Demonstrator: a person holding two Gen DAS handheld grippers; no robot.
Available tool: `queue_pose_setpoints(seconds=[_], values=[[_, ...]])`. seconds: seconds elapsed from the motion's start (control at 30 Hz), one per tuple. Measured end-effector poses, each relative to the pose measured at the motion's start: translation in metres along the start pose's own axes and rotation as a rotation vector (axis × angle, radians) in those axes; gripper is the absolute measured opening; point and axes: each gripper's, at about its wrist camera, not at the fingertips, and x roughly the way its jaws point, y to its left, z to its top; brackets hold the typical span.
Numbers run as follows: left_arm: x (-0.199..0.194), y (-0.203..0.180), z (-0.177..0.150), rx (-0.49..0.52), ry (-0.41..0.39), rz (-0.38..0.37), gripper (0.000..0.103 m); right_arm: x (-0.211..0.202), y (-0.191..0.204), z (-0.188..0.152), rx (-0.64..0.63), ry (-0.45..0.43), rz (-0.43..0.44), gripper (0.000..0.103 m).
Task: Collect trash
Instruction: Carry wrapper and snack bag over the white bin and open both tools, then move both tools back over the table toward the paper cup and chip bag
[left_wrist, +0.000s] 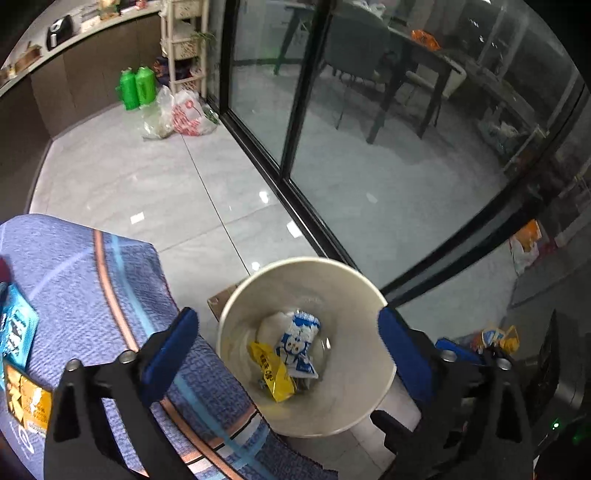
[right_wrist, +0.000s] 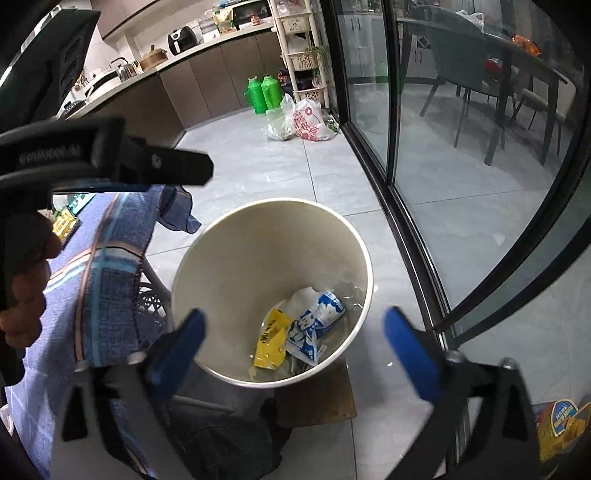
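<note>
A cream round trash bin (left_wrist: 258, 295) stands on the floor beside the table; it also shows in the right wrist view (right_wrist: 229, 258). Inside lie a yellow wrapper (left_wrist: 275, 373) (right_wrist: 271, 341) and a blue-and-white wrapper (left_wrist: 299, 341) (right_wrist: 314, 328). My left gripper (left_wrist: 288, 332) is open and empty above the bin. My right gripper (right_wrist: 295, 328) is open and empty above the bin too. On the blue tablecloth (left_wrist: 92, 288) lie a teal packet (left_wrist: 16, 332) and a yellow snack packet (left_wrist: 26, 402). The left gripper body (right_wrist: 110, 155) shows in the right wrist view.
A sliding glass door with a dark frame (left_wrist: 295, 122) runs along the right. Plastic bags (left_wrist: 184, 114) and green bottles (left_wrist: 136, 86) sit on the floor by a shelf rack. A brown board (right_wrist: 317, 398) lies under the bin. Snack packets (right_wrist: 557, 428) lie on the floor at right.
</note>
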Motion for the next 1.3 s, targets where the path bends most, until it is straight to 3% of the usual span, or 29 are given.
queue_pose_setpoints(seconds=[0.3, 0.53, 0.7, 1.0, 1.1, 1.3], values=[[-0.027, -0.003, -0.003, -0.005, -0.02, 0.017, 0.095, -0.022, 0.015, 0.002, -0.017, -0.038, -0.018, 0.1], [-0.078, 0.005, -0.015, -0.035, -0.076, 0.044, 0.095, -0.056, 0.043, 0.012, -0.043, -0.086, 0.024, 0.1], [-0.12, 0.029, -0.035, -0.104, -0.102, 0.085, 0.095, -0.08, 0.078, 0.018, -0.107, -0.121, 0.064, 0.1], [-0.193, 0.085, -0.087, -0.116, -0.176, 0.209, 0.095, -0.1, 0.146, 0.021, -0.227, -0.216, 0.152, 0.1], [-0.213, 0.113, -0.109, -0.139, -0.191, 0.25, 0.095, -0.096, 0.169, 0.022, -0.252, -0.191, 0.215, 0.1], [-0.241, 0.164, -0.148, -0.19, -0.197, 0.251, 0.095, -0.076, 0.231, 0.026, -0.405, -0.116, 0.219, 0.1]])
